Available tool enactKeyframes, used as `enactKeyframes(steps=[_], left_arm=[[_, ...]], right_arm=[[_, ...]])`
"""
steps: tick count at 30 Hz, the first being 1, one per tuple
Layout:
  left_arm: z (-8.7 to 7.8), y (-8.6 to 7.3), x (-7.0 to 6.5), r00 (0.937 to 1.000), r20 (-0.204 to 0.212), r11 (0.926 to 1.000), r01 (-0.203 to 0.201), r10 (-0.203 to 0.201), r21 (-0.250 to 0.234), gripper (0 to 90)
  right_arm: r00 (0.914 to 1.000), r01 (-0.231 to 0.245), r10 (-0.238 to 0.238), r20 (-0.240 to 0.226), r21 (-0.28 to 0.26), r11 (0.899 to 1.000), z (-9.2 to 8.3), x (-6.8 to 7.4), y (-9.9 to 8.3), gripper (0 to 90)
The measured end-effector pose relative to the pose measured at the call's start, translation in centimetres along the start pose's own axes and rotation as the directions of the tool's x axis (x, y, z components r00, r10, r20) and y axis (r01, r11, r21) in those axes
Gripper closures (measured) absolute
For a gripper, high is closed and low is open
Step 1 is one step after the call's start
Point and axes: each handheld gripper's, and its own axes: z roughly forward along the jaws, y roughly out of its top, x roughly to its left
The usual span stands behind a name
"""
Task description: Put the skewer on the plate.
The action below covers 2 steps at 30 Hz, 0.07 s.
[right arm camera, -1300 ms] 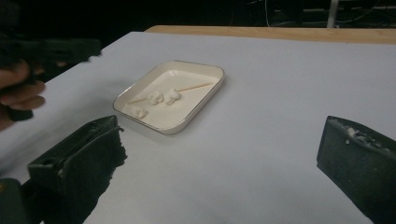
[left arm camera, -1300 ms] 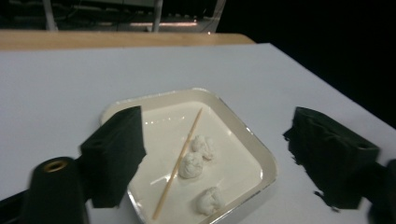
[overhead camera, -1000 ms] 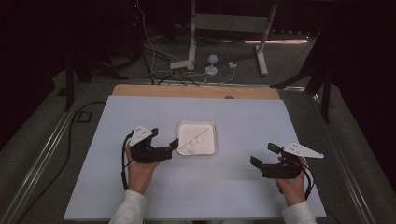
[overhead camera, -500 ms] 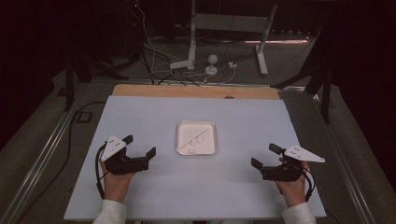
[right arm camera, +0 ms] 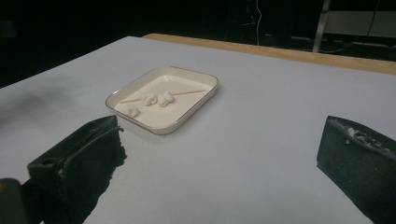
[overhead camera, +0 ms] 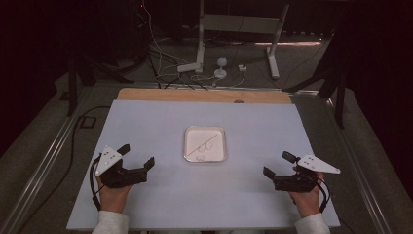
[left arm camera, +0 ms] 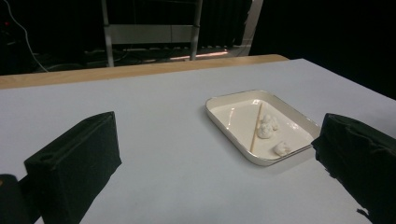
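- Table [overhead camera: 160, 122]: pale blue-grey top, wooden strip along far edge.
- My left gripper [overhead camera: 137, 156]: near-left of table, jaws spread wide, nothing between them, aimed at the tray.
- My right gripper [overhead camera: 278, 165]: near-right, jaws spread too, empty; white crumbs on one pad.
- Tray [overhead camera: 187, 146]: white, shallow, mid-table between both my grippers, well apart from each.
- Skewer [left arm camera: 255, 127]: thin wooden stick lying diagonally in tray.
- Marshmallows [left arm camera: 267, 127]: small white lumps in tray, two touching the skewer, one apart.

White lumps [left arm camera: 267, 129] too small to identify
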Motion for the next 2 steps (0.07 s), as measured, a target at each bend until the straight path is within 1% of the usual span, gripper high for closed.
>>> enactKeyframes(steps=[2], left_arm=[[-0.02, 0.00, 0.07, 1.0000, -0.002, 1.0000, -0.001, 0.001, -0.001, 0.5]], right_arm=[[1.0000, -0.001, 0.001, 0.000, 0.003, 1.000, 0.04, -0.04, -0.05, 0.0]])
